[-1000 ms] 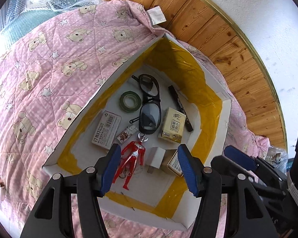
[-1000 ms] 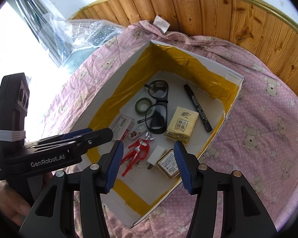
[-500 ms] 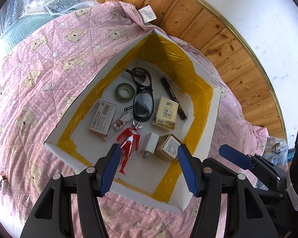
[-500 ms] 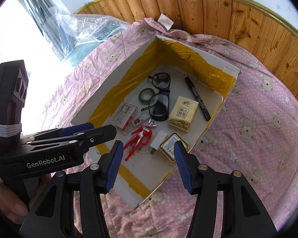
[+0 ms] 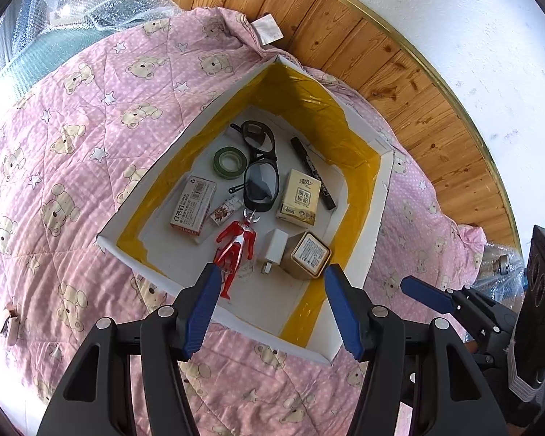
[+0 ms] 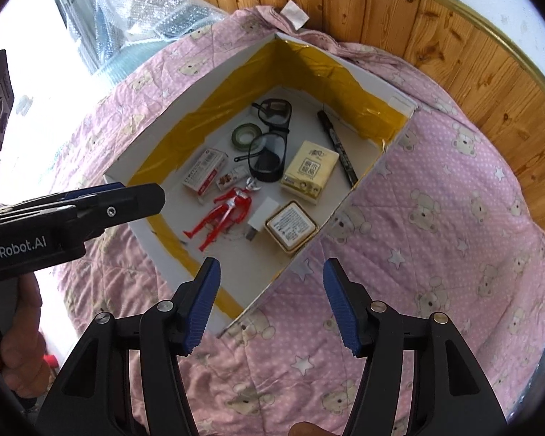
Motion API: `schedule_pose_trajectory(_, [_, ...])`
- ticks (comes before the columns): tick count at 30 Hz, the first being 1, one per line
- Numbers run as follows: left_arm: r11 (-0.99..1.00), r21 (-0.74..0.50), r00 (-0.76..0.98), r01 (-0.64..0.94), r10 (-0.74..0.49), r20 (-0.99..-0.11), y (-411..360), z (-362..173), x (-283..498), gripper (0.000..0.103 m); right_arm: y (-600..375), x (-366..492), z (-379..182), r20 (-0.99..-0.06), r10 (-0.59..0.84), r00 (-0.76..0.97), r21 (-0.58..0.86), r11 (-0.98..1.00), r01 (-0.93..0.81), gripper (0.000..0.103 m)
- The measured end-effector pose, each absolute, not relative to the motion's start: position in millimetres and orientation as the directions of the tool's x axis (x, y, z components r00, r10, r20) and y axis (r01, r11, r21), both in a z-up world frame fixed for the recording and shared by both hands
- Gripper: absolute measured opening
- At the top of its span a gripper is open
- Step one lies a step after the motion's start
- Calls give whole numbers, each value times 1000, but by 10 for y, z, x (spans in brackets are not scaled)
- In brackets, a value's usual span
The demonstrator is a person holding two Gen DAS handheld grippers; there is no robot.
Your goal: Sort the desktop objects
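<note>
Box labels too small to read. Shallow white cardboard tray (image 5: 376,196) with glossy yellow-taped walls sits on a quilted pink bear-print blanket (image 5: 72,138). Inside: red plastic hero figure (image 5: 236,245), black-framed glasses (image 5: 259,167), green tape roll (image 5: 229,161), black marker (image 5: 312,172). Left gripper (image 5: 270,307) and right gripper (image 6: 270,298) hover at the tray's near end, blue ribbed pads spread wide, both empty.

Box (image 5: 372,218) open-topped; floor crowded (red figure (image 5: 236,247), charger (image 5: 274,249), tin (image 5: 309,256) nearest); front strip bare.
</note>
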State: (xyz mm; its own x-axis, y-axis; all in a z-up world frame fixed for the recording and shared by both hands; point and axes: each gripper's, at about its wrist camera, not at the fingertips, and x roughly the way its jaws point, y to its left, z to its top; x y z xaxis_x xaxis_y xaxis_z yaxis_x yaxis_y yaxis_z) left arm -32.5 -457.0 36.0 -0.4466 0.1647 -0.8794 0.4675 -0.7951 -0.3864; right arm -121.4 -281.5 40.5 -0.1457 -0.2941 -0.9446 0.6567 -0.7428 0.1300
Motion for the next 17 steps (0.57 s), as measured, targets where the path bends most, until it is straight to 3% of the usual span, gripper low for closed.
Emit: schedule_pose_trajectory(17, [-817,-363,-436,448,155,-887,-4446,423,-218,61,-2866,-980,515,-950,-279,-143,88,-675,733,66])
